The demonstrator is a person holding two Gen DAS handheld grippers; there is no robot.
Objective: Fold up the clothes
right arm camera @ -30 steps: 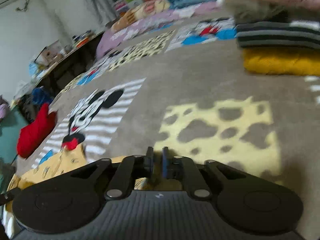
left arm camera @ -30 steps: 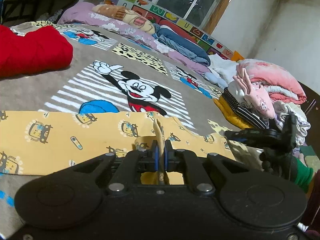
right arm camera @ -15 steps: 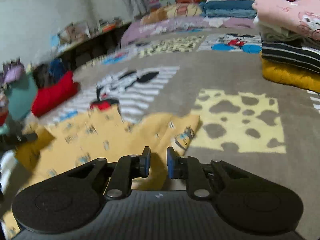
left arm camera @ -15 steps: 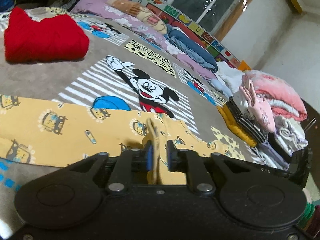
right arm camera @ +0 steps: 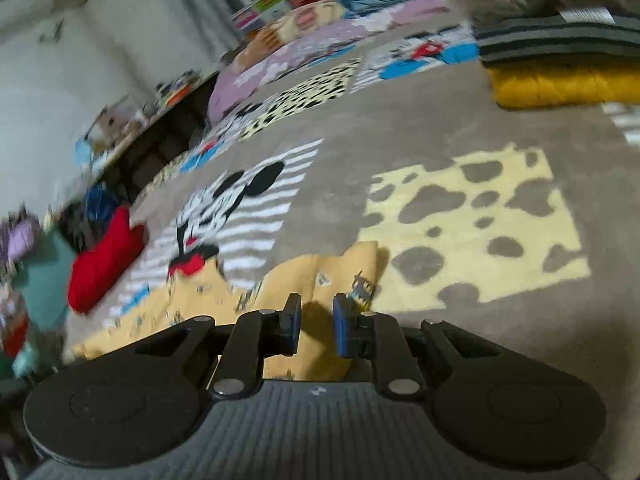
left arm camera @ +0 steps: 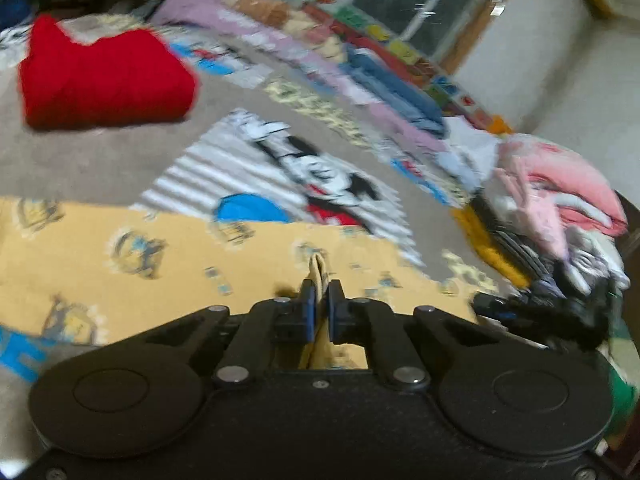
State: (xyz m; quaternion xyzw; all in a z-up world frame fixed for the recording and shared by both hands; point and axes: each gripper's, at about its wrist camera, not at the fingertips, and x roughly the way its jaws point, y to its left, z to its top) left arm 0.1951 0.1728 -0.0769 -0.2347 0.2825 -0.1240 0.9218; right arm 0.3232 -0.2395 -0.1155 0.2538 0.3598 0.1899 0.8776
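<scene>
A yellow garment with cartoon prints (left arm camera: 160,256) lies spread flat on the grey Mickey Mouse blanket (left arm camera: 100,160). My left gripper (left arm camera: 320,300) is shut on a raised fold at the garment's near edge, and the fabric stands up between the blue pads. In the right wrist view the same yellow garment (right arm camera: 320,276) ends just ahead of my right gripper (right arm camera: 316,320). That gripper is open, hovers over the garment's corner and holds nothing. The right gripper (left arm camera: 500,306) also shows low at the right of the left wrist view. Both views are motion-blurred.
A folded red garment (left arm camera: 104,80) sits on the blanket at the far left. A stack of folded clothes (left arm camera: 560,200) in pink, striped and mustard colours stands at the right. Pillows and bedding (left arm camera: 380,76) line the window wall. Grey blanket (right arm camera: 400,120) stretches between the clothes.
The right gripper opened, letting go of the yellow garment's corner, and swung about. The left gripper's jaws widened briefly, then narrowed again on the fold as it shifted.
</scene>
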